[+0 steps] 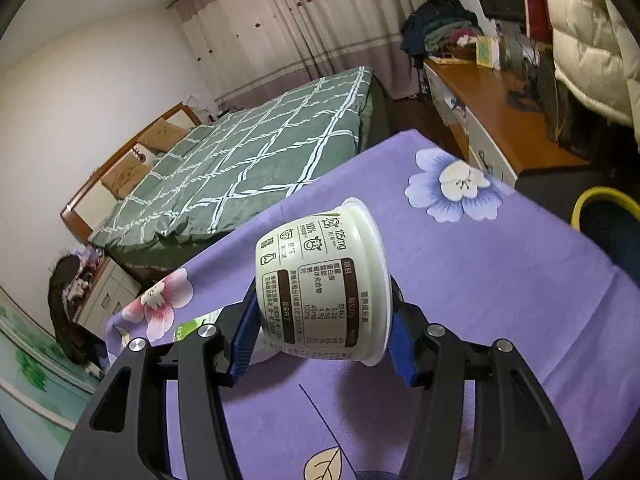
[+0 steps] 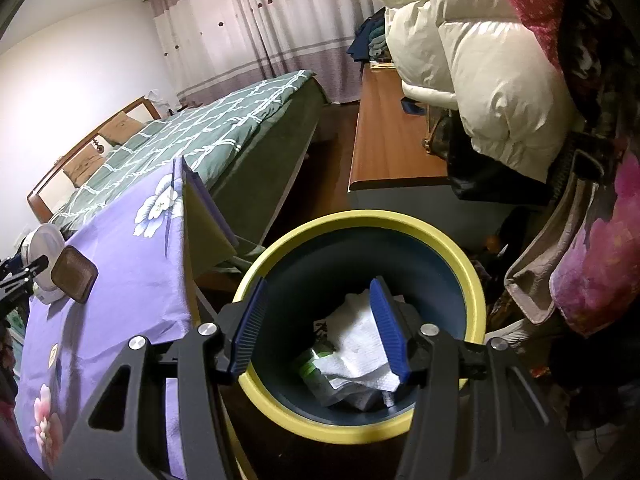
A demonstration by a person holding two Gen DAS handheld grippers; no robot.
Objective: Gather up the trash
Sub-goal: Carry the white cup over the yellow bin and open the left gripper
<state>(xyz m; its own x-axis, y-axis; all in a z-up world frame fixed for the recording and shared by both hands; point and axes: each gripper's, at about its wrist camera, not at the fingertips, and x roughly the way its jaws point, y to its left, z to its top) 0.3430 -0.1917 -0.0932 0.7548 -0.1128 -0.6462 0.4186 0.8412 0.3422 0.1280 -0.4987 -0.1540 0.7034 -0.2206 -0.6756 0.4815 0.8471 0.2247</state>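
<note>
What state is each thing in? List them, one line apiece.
Yogurt cup: tipped on its side, clamped in the left gripper, lifted off the purple tablecloth.
Right gripper: open, empty, above the bin.
Trash bin: open-topped, partly filled with white paper towel and a green wrapper.
Brown square item: lying on the tablecloth.

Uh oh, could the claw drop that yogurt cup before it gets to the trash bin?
Maybe. The left claw pinches the yogurt cup tilted on its side, so the smooth, tapered cup could slip out onto the purple tablecloth. The yellow-rimmed bin sits off the table's edge, so an early release might miss it. The open right claw hangs over the bin and could get in the way.
</note>
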